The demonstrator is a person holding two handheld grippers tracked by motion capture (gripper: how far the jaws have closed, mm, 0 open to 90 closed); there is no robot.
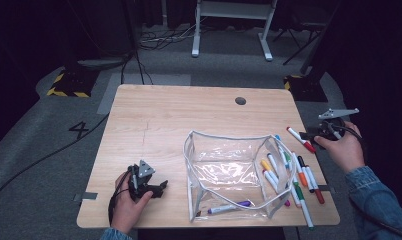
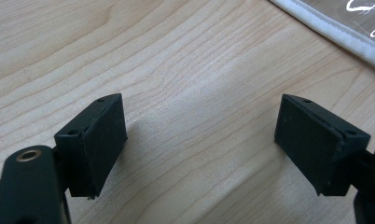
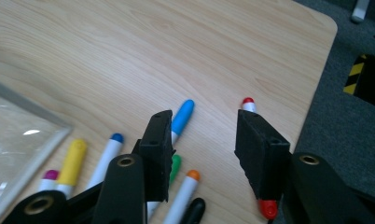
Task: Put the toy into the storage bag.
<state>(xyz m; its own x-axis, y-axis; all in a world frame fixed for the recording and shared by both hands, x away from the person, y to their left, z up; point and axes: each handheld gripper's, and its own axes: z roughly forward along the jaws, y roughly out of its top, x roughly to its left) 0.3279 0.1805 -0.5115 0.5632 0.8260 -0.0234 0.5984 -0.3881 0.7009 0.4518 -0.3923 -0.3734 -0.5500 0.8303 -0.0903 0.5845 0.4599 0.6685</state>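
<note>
The right gripper (image 3: 202, 154) stood with jaws apart over the red-capped marker (image 1: 301, 139), right of the clear pouch (image 1: 237, 172), gripping nothing; its own view hid the marker's middle. The left gripper (image 2: 199, 144) rested released left of the pouch.

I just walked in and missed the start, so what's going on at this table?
A person is working with markers and a clear pouch on a wooden table. The right gripper hangs open just above the red-capped marker, not gripping it. The left gripper rests open near the pouch, empty. One purple marker lies in the pouch; the others lie beside it.
</note>
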